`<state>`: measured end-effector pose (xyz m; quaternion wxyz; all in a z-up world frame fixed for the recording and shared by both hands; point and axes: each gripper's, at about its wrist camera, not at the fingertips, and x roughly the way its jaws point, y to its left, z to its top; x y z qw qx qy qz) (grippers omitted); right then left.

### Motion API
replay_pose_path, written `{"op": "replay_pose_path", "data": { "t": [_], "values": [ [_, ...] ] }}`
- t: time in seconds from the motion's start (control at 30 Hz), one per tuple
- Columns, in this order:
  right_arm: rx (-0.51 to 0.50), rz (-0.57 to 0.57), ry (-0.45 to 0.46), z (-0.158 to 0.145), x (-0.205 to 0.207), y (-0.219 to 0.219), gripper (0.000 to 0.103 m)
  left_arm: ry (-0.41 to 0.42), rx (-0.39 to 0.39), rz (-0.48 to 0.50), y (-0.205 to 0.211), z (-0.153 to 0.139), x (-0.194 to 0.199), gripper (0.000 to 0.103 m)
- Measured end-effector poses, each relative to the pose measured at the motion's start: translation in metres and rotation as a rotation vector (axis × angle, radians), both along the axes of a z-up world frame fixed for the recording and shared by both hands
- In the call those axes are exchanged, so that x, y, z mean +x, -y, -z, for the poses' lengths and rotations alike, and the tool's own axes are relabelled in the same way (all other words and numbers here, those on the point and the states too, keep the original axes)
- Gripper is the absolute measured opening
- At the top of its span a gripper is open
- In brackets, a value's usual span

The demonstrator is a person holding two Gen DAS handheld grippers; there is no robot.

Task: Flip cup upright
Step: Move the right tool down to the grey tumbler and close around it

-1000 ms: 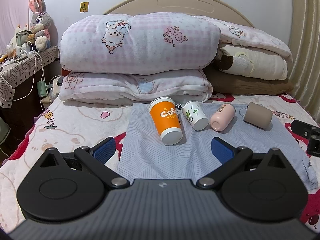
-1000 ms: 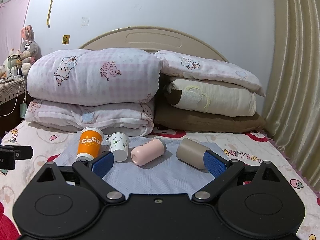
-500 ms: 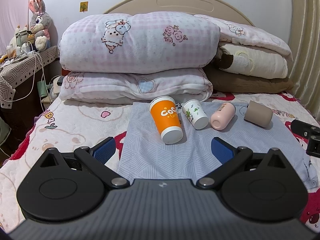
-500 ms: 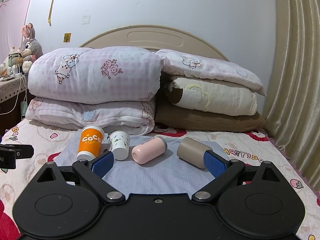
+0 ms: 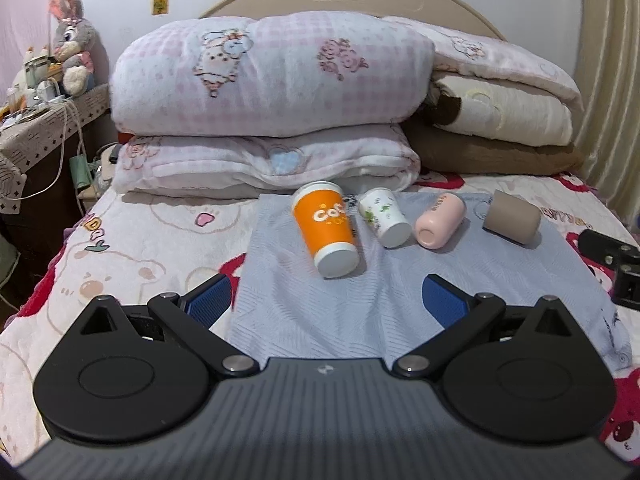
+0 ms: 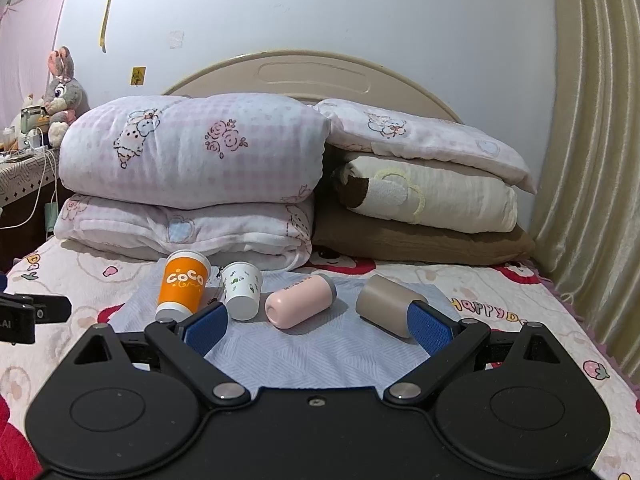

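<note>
Presently four cups are seen lying on their sides in a row on a pale blue-grey patterned cloth (image 5: 320, 312) spread over the bed: a tall orange paper cup with white lettering (image 5: 326, 228), a small white paper cup with green leaf print (image 5: 385, 217) just beside it, a pink rounded plastic cup (image 5: 440, 220), and a taupe cylindrical cup (image 5: 512, 217) set apart at the far right. None has yet been stood upright. The left gripper (image 5: 326, 300) is held spread wide and empty, short of the orange cup, apparently lined up with it. The right gripper (image 6: 318, 326) is likewise wide and empty, near the taupe cup. Folded pink quilts (image 6: 192, 168) are stacked behind, leaving the cloth as working ground.
</note>
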<state>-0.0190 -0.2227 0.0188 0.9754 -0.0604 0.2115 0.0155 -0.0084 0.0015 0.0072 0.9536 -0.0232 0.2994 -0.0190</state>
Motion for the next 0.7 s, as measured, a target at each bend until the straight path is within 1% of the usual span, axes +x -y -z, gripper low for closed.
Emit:
{"op": "replay_pose_path", "data": {
  "t": [0.17, 0.27, 0.33, 0.4, 0.53, 0.6, 0.7],
  "values": [
    [-0.025, -0.079, 0.002, -0.01, 0.011, 0.017, 0.098, -0.025, 0.036, 0.048, 0.025, -0.017, 0.018, 0.103],
    [-0.039, -0.146, 0.0, -0.017, 0.025, 0.034, 0.098, -0.048, 0.02, 0.065, 0.041, -0.025, 0.04, 0.103],
    [-0.061, -0.188, -0.016, -0.018, 0.035, 0.045, 0.098, -0.041, 0.011, 0.056, 0.05, -0.026, 0.05, 0.103],
    [-0.085, -0.222, -0.046, -0.015, 0.05, 0.057, 0.098, -0.047, -0.024, 0.063, 0.06, -0.023, 0.063, 0.103],
    [-0.125, -0.273, -0.085, 0.002, 0.079, 0.077, 0.098, -0.12, -0.109, 0.119, 0.083, -0.009, 0.096, 0.103],
    [-0.162, -0.302, -0.076, 0.012, 0.091, 0.085, 0.098, -0.147, -0.141, 0.14, 0.097, 0.001, 0.112, 0.101],
    [-0.275, -0.378, -0.098, 0.026, 0.11, 0.091, 0.098, -0.174, -0.171, 0.167, 0.123, 0.018, 0.137, 0.101]
  ]
}}
